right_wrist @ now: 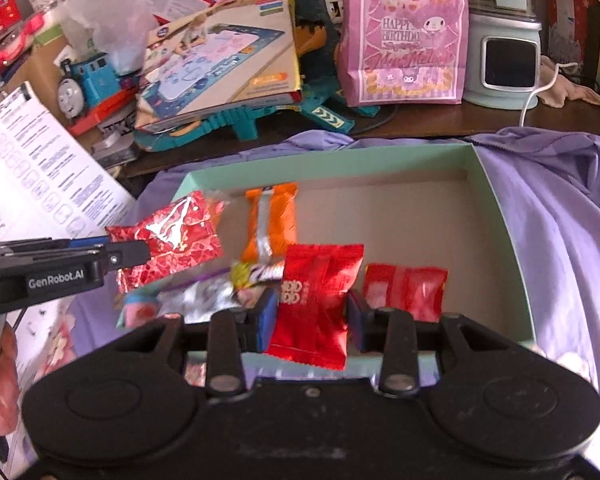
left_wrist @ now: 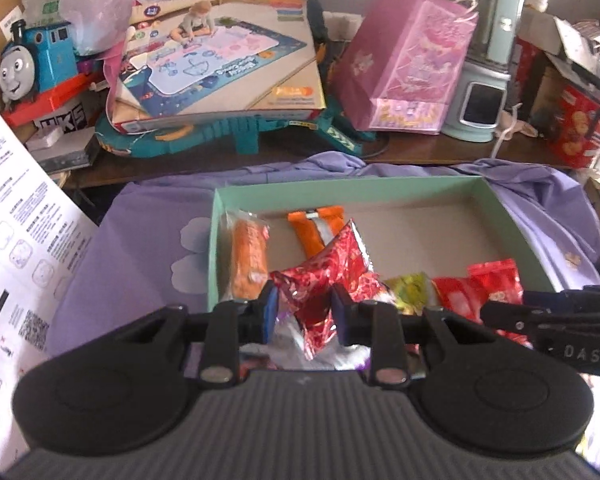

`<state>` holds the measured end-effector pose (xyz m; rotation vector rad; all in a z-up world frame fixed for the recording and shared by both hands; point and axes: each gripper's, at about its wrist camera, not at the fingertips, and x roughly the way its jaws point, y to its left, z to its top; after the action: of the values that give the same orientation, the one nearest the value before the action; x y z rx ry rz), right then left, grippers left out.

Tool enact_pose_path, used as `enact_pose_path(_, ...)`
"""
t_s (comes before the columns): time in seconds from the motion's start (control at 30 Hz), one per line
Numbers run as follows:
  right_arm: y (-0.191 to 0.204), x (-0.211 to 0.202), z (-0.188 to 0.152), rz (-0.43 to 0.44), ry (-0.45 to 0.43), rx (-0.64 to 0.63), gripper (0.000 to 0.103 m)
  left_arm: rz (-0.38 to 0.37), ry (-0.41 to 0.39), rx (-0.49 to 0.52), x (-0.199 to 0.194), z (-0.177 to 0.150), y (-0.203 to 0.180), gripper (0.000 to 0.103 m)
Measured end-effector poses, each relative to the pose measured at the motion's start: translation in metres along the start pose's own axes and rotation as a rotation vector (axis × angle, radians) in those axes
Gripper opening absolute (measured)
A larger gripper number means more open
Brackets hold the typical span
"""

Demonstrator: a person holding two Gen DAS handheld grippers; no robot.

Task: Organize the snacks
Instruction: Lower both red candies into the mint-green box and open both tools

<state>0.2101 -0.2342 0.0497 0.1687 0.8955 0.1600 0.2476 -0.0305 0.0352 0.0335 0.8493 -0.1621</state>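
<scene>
A mint green box lies open on a purple cloth. My left gripper is shut on a shiny red patterned packet, held above the box's near left part; it also shows in the right wrist view. My right gripper is shut on a plain red packet, above the box's near edge; it also shows in the left wrist view. Inside the box lie two orange packets, a yellow-green one and a red one.
A purple cloth covers the table. Behind the box stand a toy box, a blue toy train, a pink birthday bag and a pale green appliance. A white printed sheet stands at the left.
</scene>
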Motion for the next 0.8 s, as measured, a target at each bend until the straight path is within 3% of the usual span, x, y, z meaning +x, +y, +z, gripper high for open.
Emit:
enact_pose_path(0.33,-0.009,0.043,0.027,-0.011,0.026,0.02,0.037,0.026,0.03,0.014,0.051,0.024,0.002,0.029)
enact_pose_path(0.37,-0.01,0.046,0.029,-0.009,0.028,0.023,0.039,0.033,0.036,0.012,0.055,0.025,0.002,0.033)
enact_pose_path(0.43,-0.012,0.051,0.033,-0.008,0.03,0.042,0.058,0.046,0.045,0.008,0.061,0.026,0.002,0.058)
enact_pose_path(0.47,-0.013,0.051,0.033,-0.008,0.03,0.054,0.081,0.061,0.04,0.006,0.062,0.026,0.002,0.079)
enact_pose_path(0.5,-0.014,0.05,0.033,-0.014,0.019,0.061,0.093,0.079,0.031,0.007,0.063,0.025,0.001,0.096)
enact_pose_path(0.57,-0.013,0.047,0.032,-0.022,-0.004,0.05,0.095,0.098,0.018,0.018,0.061,0.023,-0.001,0.103)
enact_pose_path(0.8,-0.016,0.037,0.025,-0.033,-0.005,0.037,0.102,0.078,0.048,0.046,0.057,0.015,-0.013,0.103)
